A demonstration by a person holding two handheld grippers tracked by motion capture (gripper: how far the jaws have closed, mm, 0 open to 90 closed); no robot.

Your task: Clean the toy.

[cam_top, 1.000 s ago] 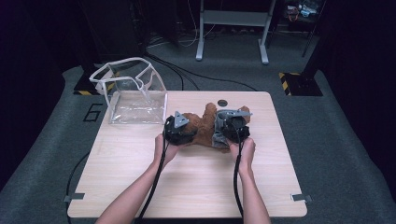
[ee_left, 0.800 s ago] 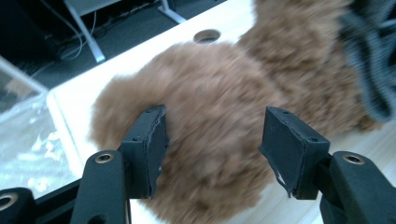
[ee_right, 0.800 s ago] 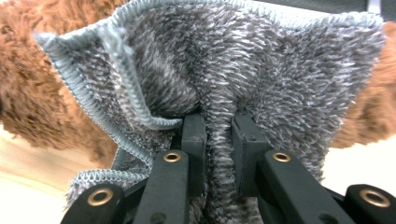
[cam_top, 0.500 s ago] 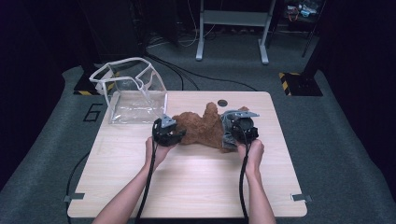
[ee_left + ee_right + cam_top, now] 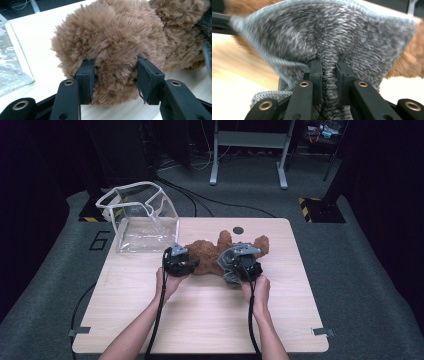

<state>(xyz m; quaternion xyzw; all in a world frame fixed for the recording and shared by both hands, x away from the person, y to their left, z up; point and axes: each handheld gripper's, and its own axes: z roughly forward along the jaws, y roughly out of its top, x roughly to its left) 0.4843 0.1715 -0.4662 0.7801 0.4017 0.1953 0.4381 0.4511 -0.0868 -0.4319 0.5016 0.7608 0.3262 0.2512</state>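
Teddy bear (image 5: 207, 256) lies lengthwise across the desk (image 5: 200, 320), between both tongs. Left tongs (image 5: 181, 265) have just been closing on its plush head; right tongs (image 5: 240, 265) pinch its grey knit garment (image 5: 332, 45).

A light wooden table (image 5: 200, 315) with rounded corners carries everything here. It stands on a grey carpet floor (image 5: 360, 285). Near its far left corner sits a clear plastic bag (image 5: 142, 217) with white edges, its mouth open. A brown plush bear (image 5: 210, 255) lies near the middle of the far half, just beside the bag. A grey knitted cloth (image 5: 231, 270) lies against the bear. Close to the far edge lies a small dark round thing (image 5: 238, 230), perhaps a cap. The near half is plain wood.
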